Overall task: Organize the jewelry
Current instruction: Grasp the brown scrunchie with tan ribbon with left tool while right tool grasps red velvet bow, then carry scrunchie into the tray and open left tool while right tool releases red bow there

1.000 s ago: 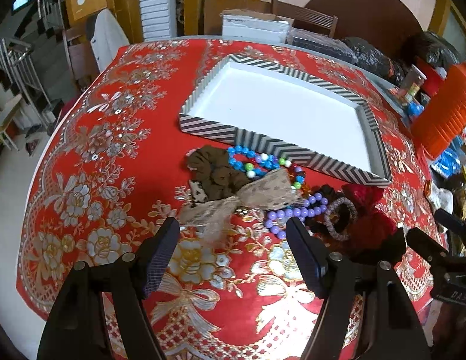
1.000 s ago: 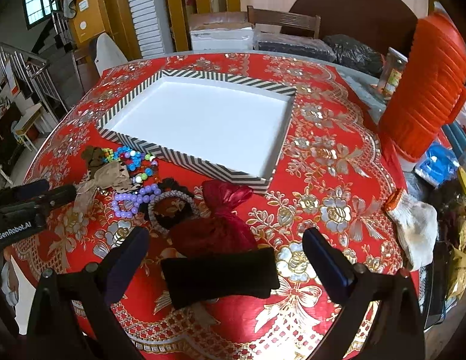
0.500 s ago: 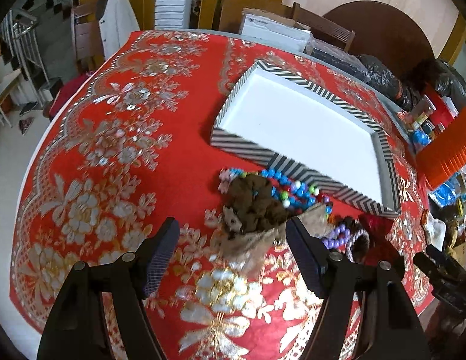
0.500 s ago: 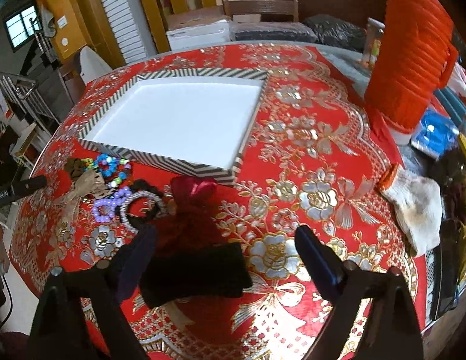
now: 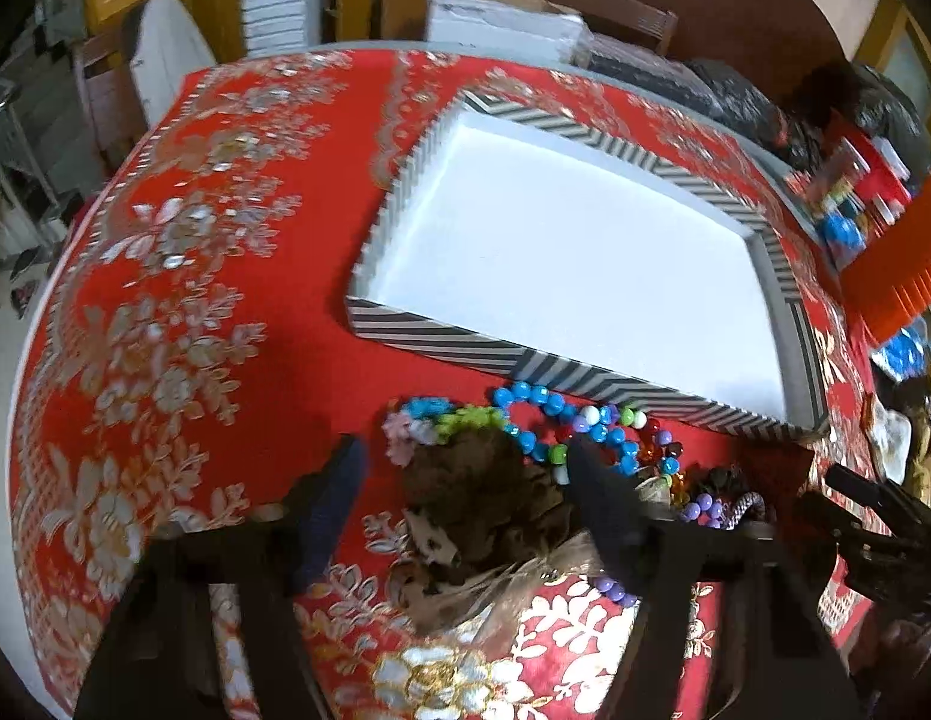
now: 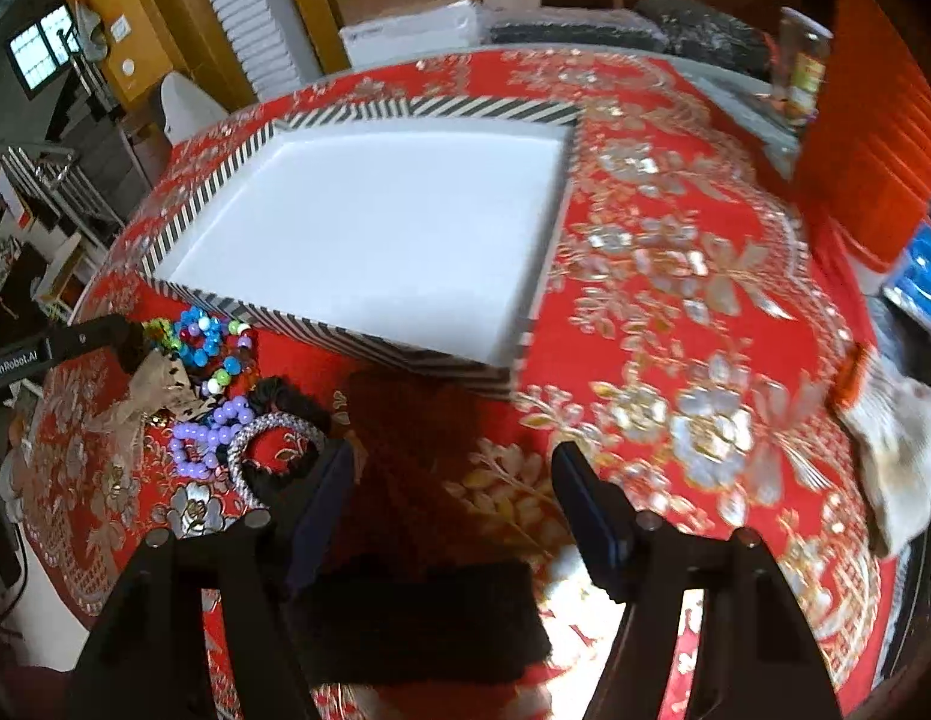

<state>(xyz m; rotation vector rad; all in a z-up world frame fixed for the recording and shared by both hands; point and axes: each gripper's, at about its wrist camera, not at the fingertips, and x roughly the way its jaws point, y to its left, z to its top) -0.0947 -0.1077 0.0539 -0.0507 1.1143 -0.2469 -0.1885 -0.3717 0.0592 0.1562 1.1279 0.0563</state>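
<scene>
A white tray with a black-and-white striped rim (image 5: 441, 336) (image 6: 357, 342) lies on the red floral tablecloth. In front of it lies a jewelry pile: a brown fabric piece (image 5: 483, 492), a burlap bow (image 5: 465, 582) (image 6: 153, 384), blue and multicolour beads (image 5: 549, 414) (image 6: 207, 336), purple beads (image 6: 207, 432), a silver braided bracelet (image 6: 267, 444). My left gripper (image 5: 465, 480) is open, its fingers either side of the brown piece. My right gripper (image 6: 453, 498) is open over a dark red pouch (image 6: 417, 444) and a black pouch (image 6: 417, 618).
An orange ribbed container (image 6: 867, 120) stands at the right, with a jar (image 6: 801, 72) behind it and a white cloth (image 6: 891, 444) near the table's right edge. Boxes and dark bags (image 5: 675, 72) crowd the far edge. The table's rounded left edge (image 5: 27, 348) drops off.
Both grippers have moved forward and down toward the jewelry pile. The left one now straddles the brown piece; the right one has come over the red and black pouches.
</scene>
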